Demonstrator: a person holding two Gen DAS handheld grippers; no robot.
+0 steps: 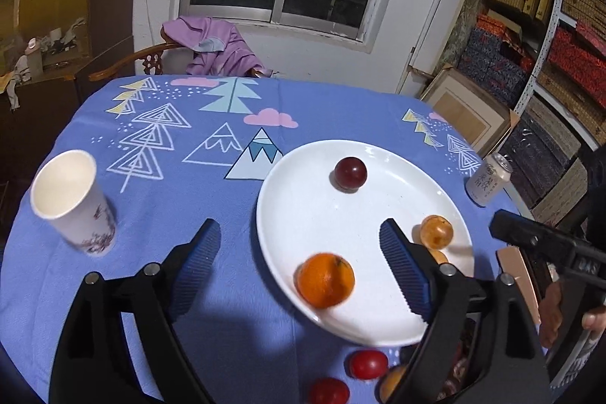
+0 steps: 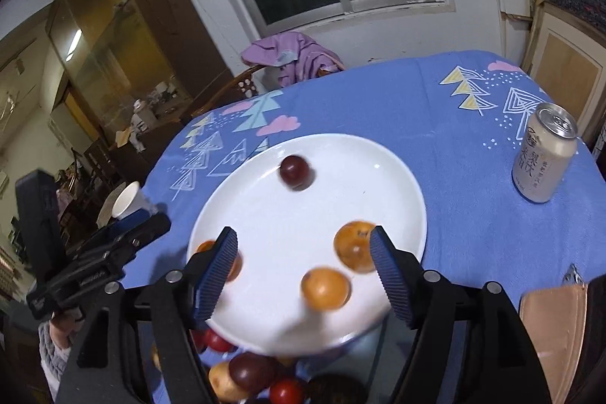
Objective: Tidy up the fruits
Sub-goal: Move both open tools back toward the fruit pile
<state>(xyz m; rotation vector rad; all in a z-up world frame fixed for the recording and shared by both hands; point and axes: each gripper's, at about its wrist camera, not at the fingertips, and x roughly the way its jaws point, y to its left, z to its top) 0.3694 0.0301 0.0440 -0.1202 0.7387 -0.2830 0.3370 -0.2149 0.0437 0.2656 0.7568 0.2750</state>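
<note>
Both the left gripper (image 1: 299, 260) and right gripper (image 2: 303, 271) are hanging wide open and empty above the white plate (image 2: 397, 177), while loose tomatoes (image 1: 368, 364) are lying below the left fingers, nearest that hand.

Both grippers (image 1: 299, 267) (image 2: 303, 275) are black, with ribbed blue jaws and silver screws.

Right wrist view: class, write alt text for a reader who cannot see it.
An open hand-held gripper hovers above a white plate holding a dark plum and orange fruits. The plate sits on a blue tablecloth beside a drink can.
</note>
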